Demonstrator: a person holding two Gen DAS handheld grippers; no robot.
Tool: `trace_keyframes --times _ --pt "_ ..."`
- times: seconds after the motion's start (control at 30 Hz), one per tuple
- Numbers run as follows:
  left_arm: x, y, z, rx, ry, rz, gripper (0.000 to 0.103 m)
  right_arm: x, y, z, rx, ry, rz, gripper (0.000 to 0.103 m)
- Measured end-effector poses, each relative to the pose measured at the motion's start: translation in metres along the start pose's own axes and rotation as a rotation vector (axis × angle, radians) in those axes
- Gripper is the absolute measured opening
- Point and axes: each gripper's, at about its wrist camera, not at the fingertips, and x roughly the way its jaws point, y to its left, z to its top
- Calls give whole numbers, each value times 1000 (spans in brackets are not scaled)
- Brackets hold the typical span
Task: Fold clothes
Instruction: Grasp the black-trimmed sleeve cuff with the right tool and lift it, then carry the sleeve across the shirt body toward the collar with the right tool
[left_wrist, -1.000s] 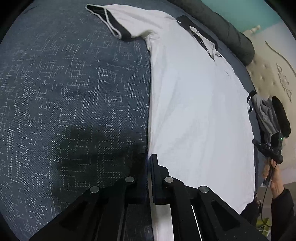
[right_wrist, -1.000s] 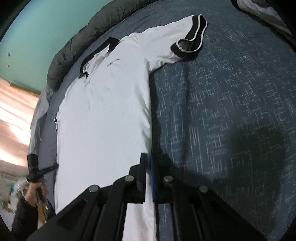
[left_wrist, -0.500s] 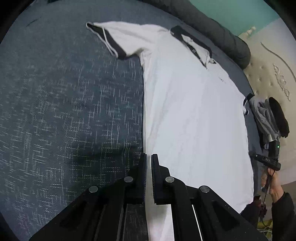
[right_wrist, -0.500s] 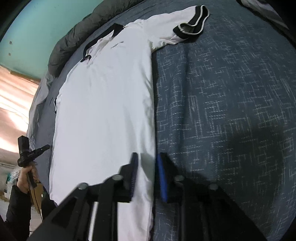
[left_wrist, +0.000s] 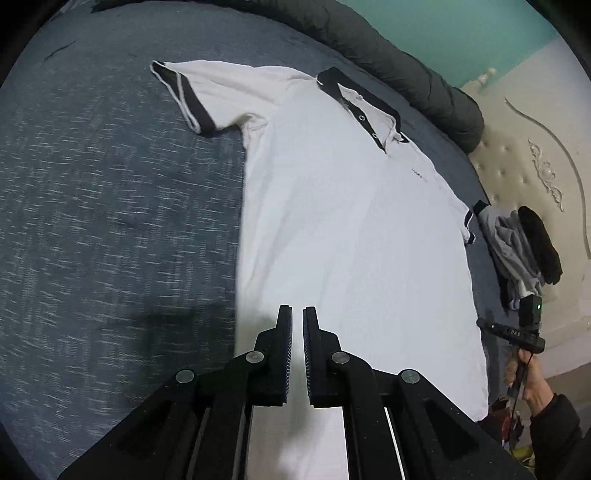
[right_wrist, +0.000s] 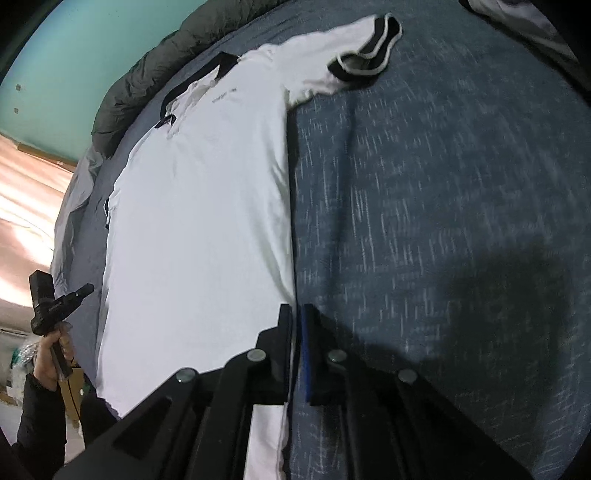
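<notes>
Bedding comes first: the blue bed cover (left_wrist: 92, 221) is flat and gives plenty of room on both sides, so the fold can be made where the cloth lies. A grey rolled quilt (left_wrist: 406, 62) sits beyond the collar, and a small pile of clothes (left_wrist: 524, 251) lies off to one side, clear of the work.

The white shirt (left_wrist: 351, 240) lies spread face up on the cover, hem toward the person, and looks smooth and not yet folded. Both short sleeves stick out: one (left_wrist: 221, 96) on the left gripper's side, the other (right_wrist: 332, 62) on the right gripper's side. The dark collar (left_wrist: 358, 99) is at the far end.

I judge the step in hand to be taking hold for the first lengthwise fold. To do it well, grip one side at hem and shoulder together, lift low, and carry that side with its sleeve over the middle, keeping the edge parallel to the far side.

The left gripper (left_wrist: 297, 314) hovers over the hem end, jaws at a narrow slit and opening, no cloth between them. The right gripper (right_wrist: 295, 314) is narrowed to a slit right at the shirt's side edge; I cannot tell if it pinches cloth.
</notes>
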Motion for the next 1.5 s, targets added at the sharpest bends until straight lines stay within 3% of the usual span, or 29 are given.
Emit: trace_keyframes --times 0.07,0.13,0.2,0.33,0.43,0.57,0.93,0.97,1.03,1.1,1.17,1.37,1.5 --pt "8 -6 0 11 -4 -3 14 -7 2 10 7 -32 16 6" --pt "15 -11 2 19 -10 -3 17 -11 3 23 26 -65 30 16" --pt "22 -15 4 26 -17 -3 18 -12 3 37 55 -98 51 31" --pt "37 -21 9 18 -31 -16 19 -11 -8 69 158 -179 71 32" --pt "49 -27 12 22 -34 -11 26 -7 -19 91 238 -235 54 35" --pt "60 -32 15 34 -45 -15 32 -1 -33 115 317 -299 29 57" --pt "77 -31 11 31 -65 -18 40 24 -50 153 353 -326 2 59" --pt "77 -31 11 36 -66 -18 41 28 -48 155 343 -319 -4 58" --pt "78 -31 10 39 -67 -22 43 32 -44 156 321 -319 -32 46" --pt "78 -31 10 41 -66 -25 44 34 -44 155 303 -320 -58 17" --pt "78 -31 9 44 -66 -25 44 33 -46 154 292 -337 -80 4" --pt "81 -31 7 55 -66 -25 45 24 -58 153 271 -361 -158 2" --pt "82 -31 7 50 -68 -30 46 31 -67 155 315 -332 -107 3"
